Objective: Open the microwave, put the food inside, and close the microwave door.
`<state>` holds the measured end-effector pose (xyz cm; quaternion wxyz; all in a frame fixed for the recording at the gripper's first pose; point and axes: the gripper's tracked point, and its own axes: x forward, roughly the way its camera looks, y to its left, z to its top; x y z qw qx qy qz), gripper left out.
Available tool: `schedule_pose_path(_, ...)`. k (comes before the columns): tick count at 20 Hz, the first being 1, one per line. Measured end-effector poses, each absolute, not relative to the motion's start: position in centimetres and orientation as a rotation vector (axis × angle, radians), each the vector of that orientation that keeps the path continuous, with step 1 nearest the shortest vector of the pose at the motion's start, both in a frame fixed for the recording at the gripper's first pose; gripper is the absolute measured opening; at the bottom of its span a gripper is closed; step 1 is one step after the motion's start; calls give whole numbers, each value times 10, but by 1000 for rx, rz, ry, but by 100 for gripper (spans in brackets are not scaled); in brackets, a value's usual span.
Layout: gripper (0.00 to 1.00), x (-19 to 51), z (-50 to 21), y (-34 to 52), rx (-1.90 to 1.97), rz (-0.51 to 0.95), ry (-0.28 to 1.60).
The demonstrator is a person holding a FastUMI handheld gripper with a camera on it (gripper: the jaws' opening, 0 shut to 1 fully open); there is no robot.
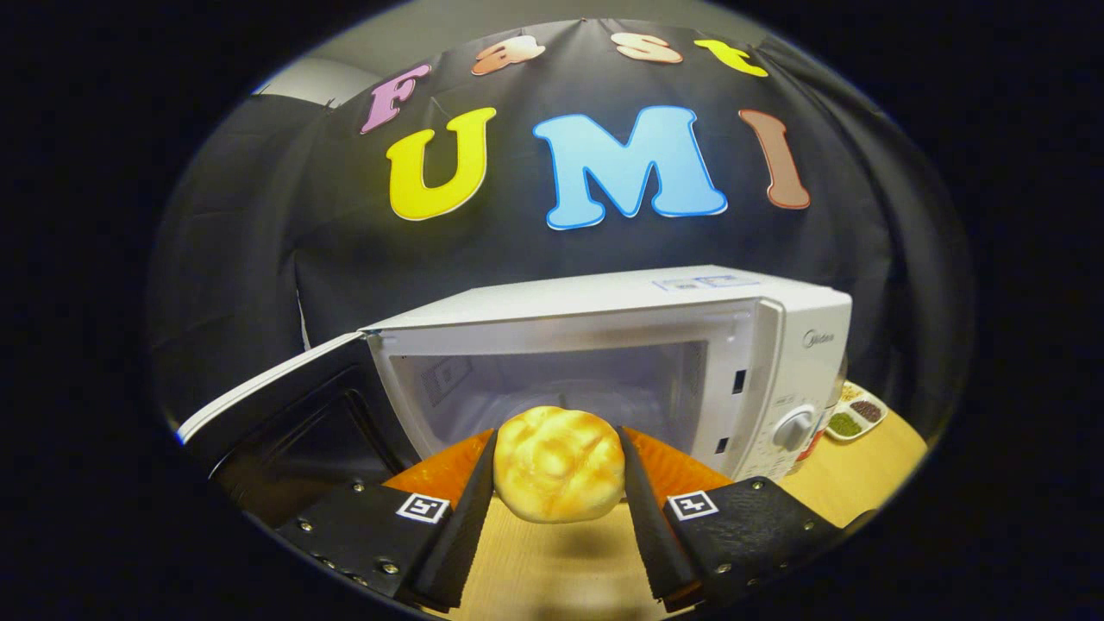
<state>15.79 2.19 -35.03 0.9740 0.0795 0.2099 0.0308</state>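
Between the fingers (559,483) — both pressed on it — a golden, crackle-topped bun (558,466), before the open white microwave (621,362).

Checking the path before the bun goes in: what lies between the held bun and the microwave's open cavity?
Nothing. In the gripper view the bun, clamped by the gripper, sits right before the microwave cavity, door swung aside.
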Motion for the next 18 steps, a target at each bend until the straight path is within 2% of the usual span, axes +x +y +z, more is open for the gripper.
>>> schedule_pose_path(8,77,219,-411,41,382,21,451)
schedule_pose_path(12,77,243,-416,47,459,-2,400)
schedule_pose_path(18,77,252,-435,48,563,7,445)
